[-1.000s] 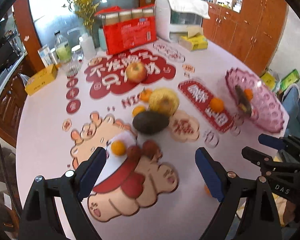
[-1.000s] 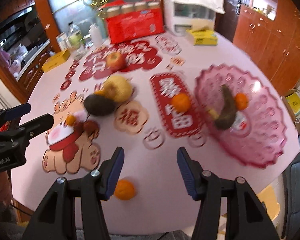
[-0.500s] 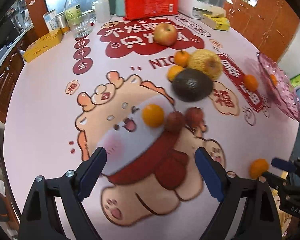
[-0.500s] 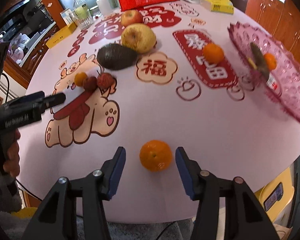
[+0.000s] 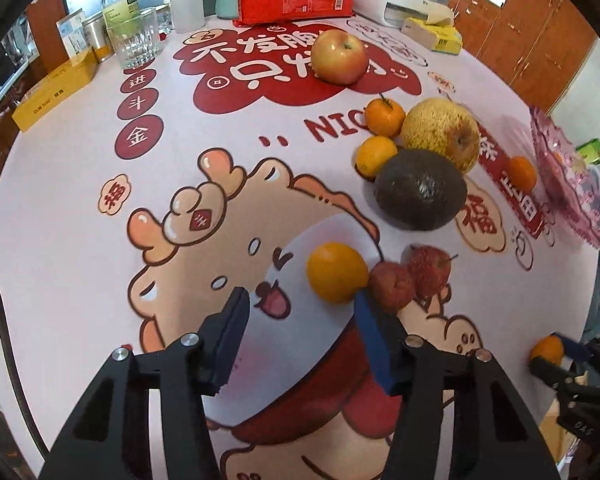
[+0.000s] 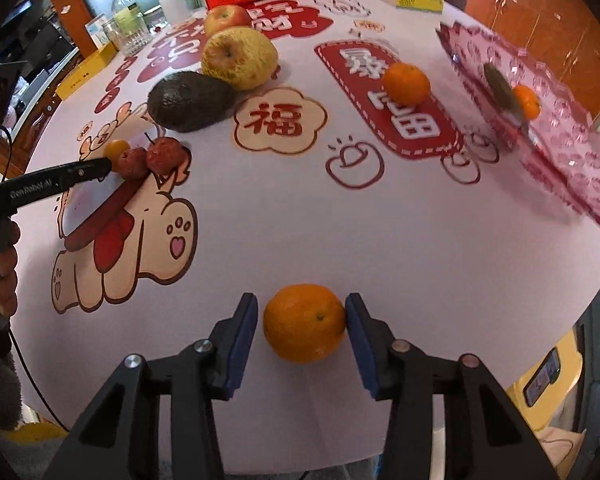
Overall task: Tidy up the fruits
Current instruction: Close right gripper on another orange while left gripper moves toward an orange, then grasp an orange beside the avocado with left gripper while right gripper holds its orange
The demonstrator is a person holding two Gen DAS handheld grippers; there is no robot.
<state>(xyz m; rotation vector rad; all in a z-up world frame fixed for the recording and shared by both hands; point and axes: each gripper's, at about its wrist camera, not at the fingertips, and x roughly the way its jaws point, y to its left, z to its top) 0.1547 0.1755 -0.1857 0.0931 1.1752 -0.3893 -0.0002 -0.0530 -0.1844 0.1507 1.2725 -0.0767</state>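
On a printed tablecloth [image 5: 80, 184], fruit lies scattered between two handheld grippers. At far left of the left wrist view stand a yellow box [image 5: 54, 94] and a drinking glass [image 5: 137, 38]; further right, the left gripper [image 5: 300, 320] hovers low with its jaws spread open, the small yellow-orange fruit [image 5: 336, 272] lying just ahead of them, close to the right-hand blue pad but not clamped. Two red lychees [image 5: 410, 280] touch that fruit on its right side. Behind them sit a dark avocado [image 5: 420, 190], a yellow-green pear [image 5: 440, 132] and two small oranges [image 5: 380, 132] (all bunched together), with a red apple [image 5: 340, 58] farther back. In the right wrist view, the right gripper [image 6: 301, 326] has its jaws open around an orange [image 6: 304, 322] near the table's front edge; the right pad looks to be touching the peel, the left pad stands just apart. Another orange [image 6: 406, 82] rests on a red panel of the cloth, and at far right the pink glass fruit dish [image 6: 572, 148] holds a mandarin [image 6: 528, 100] beside a dark, blurred item.
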